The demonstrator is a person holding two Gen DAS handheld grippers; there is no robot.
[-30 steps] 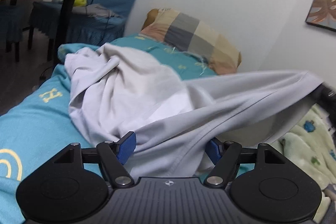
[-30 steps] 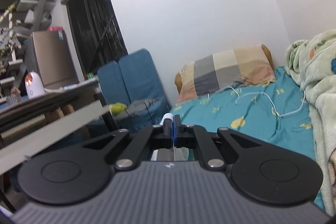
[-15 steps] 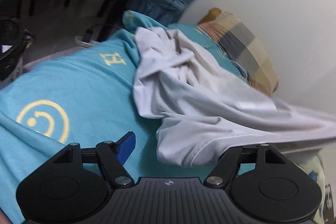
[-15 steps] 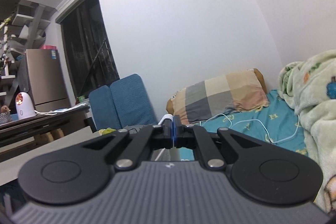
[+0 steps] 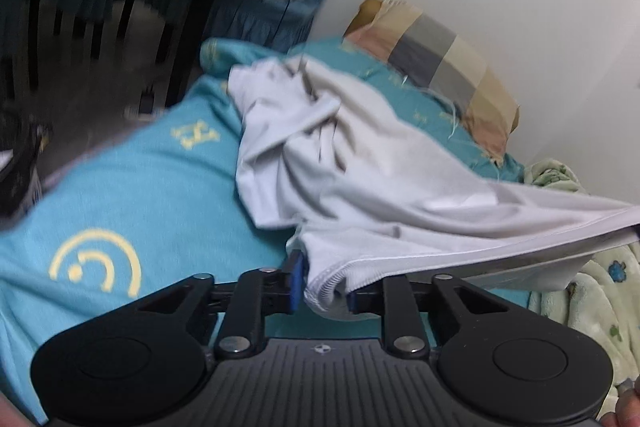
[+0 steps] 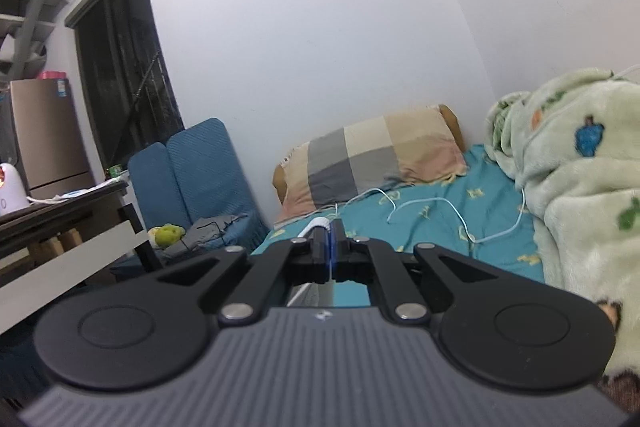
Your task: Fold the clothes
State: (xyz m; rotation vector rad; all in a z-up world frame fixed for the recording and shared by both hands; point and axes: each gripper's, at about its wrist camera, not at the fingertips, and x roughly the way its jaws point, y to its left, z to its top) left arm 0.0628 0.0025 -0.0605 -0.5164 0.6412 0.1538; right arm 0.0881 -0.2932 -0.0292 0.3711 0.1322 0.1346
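My left gripper [image 5: 323, 285] has just been closing and now pinches the hem of the crumpled pale grey cotton shirt [image 5: 360, 163] on the turquoise bedsheet [image 5: 160, 187]. My right gripper [image 6: 330, 247] is clenched on another white edge of it.

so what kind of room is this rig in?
Most likely a bedroom in a small home. There's a bed with a teal sheet, a checked pillow against the wall, and a fleece blanket bunched beside it. A fridge and table close by suggest a studio flat.

White walls [image 6: 320, 47], blue chair [image 6: 200, 171]
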